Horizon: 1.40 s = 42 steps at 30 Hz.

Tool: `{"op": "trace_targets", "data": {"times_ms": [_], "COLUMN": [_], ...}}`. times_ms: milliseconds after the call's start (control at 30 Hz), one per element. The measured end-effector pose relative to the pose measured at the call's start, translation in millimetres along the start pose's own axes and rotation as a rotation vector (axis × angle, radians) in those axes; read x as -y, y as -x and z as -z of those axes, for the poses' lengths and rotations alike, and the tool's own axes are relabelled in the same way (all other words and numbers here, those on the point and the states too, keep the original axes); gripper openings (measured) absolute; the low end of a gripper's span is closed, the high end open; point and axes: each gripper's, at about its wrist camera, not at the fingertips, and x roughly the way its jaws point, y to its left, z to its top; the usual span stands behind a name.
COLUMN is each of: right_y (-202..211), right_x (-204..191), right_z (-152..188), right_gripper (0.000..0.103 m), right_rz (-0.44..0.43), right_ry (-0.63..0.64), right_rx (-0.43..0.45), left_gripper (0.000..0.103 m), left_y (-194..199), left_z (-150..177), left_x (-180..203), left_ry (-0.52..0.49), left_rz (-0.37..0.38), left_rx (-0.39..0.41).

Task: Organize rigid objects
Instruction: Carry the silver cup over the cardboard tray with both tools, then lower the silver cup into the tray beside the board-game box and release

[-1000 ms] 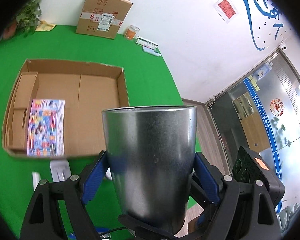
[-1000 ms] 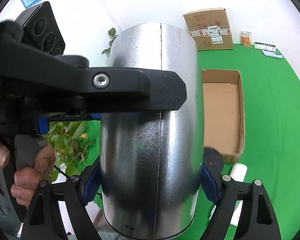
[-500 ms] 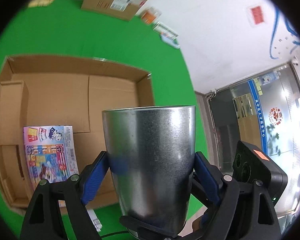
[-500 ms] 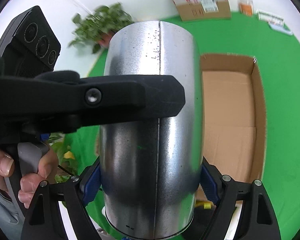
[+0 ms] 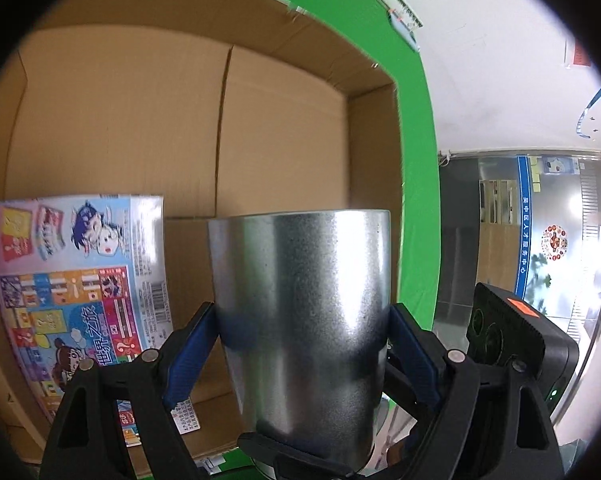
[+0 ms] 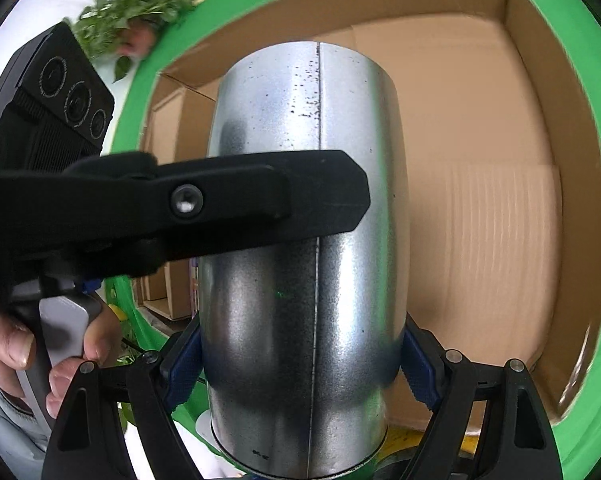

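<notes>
**metal cup now over the box**

we hold the metal cup [image 5: 304,320] pinched by both the left gripper [image 5: 300,356] and the right gripper [image 6: 300,364]. a second ago the cardboard box [image 5: 284,128] lay well ahead; now it fills the view beyond the cup, beside the picture book [image 5: 80,280]. lowering it in looks next.

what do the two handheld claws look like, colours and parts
Both match: black plastic frames with triangular cut-outs and silver pivot screws, and blue pads on the fingers. The left claw carries a black camera block; the right claw's block bears an orange sticker. A grey trigger and light grey sleeve show.
</notes>
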Motion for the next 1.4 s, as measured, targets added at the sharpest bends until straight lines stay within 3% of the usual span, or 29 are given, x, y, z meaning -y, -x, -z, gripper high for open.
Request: {"op": "trace_targets", "data": {"times_ms": [233,533,733,1067,1200,1267,1400], "right_y": [-14.6,-25.8,-31.5,-44.4,-56.6,-65.6,-56.5], "right_x": [15.8,15.0,8.6,7.6,10.3,7.7,-16.0], "right_z": [9.4,1.8,-0.9,-2.5,2.1,3.2,3.1], "right_gripper": [0.083,0.086,0.086,0.086,0.087,0.089,0.095], "right_rz": [0.012,0.021,0.065,0.132,0.178,0.223,0.203], "right_ry": [-0.045,-0.083,-0.097,-0.14,-0.19,-0.16,-0.083], "right_rx": [-0.04,-0.019,0.007,0.052,0.01,-0.034,-0.044], "left_gripper": [0.085,0.085,0.084,0.084,0.084,0.084,0.084], "left_y": [-12.7,-5.7,-1.2,2.8,12.4,20.1,34.4], "left_z": [13.6,11.5,13.2,14.1,20.0,22.1,29.5], "left_x": [-18.2,-27.1,-39.1,-41.7,-43.0,-45.5,-51.8], "left_ry": [0.035,0.032,0.039,0.021,0.006,0.007,0.012], "left_rz": [-0.011,-0.044,-0.03,-0.073,-0.111,-0.101,-0.103], "left_rx": [-0.031,-0.04,-0.037,-0.007,0.021,0.035,0.064]}}
